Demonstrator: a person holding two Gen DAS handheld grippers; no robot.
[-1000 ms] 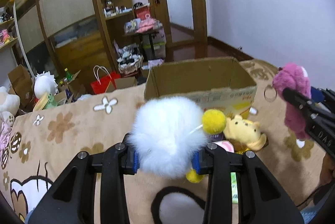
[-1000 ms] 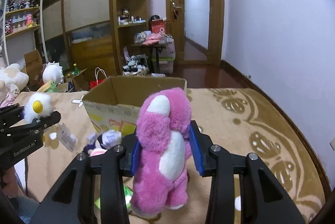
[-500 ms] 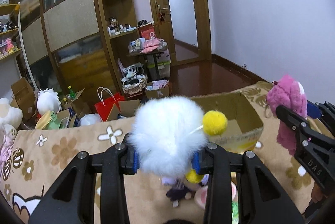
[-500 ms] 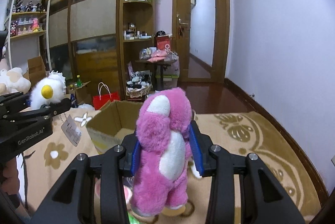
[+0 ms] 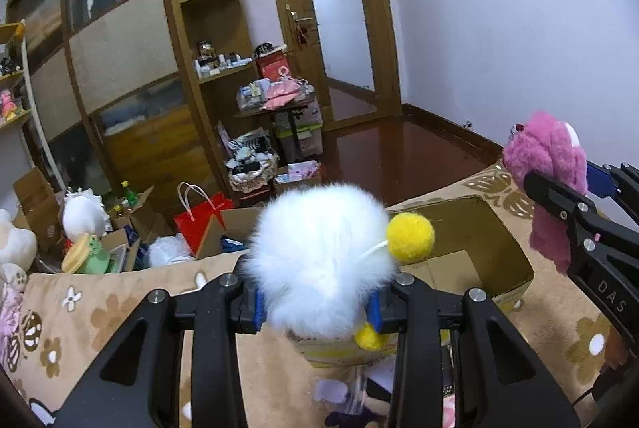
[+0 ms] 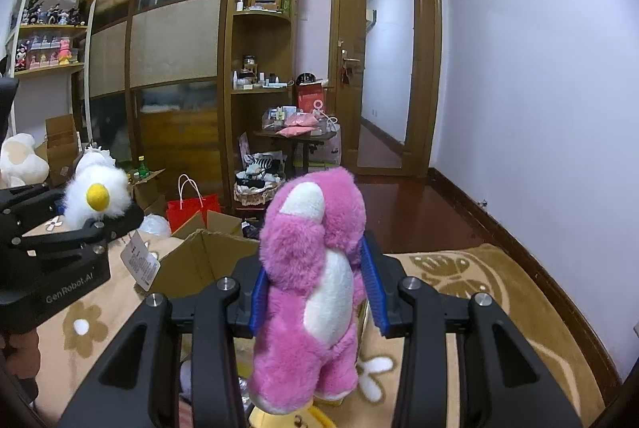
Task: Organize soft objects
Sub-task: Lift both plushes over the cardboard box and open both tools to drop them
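Observation:
My left gripper (image 5: 315,302) is shut on a fluffy white plush (image 5: 319,260) with yellow pompoms, held in the air over the near rim of an open cardboard box (image 5: 479,228). A paper tag (image 6: 139,264) dangles from that white plush (image 6: 98,196). My right gripper (image 6: 317,292) is shut on a pink plush bear with a white belly (image 6: 315,268), held up beside the box (image 6: 199,264). The pink bear (image 5: 551,164) shows at the right edge of the left wrist view. Both blue pads press into the fur.
The box sits on a beige flowered blanket (image 5: 80,316) with several small plush toys (image 5: 359,400) below my grippers. Beyond the bed edge lie a red bag (image 5: 203,216), cardboard boxes, a wooden shelf wall (image 6: 259,48) and a door (image 6: 387,68).
Both grippers have risen and moved toward the box with their plushes still held. The box now lies lower in both views, and the small yellow toy has dropped out of sight.

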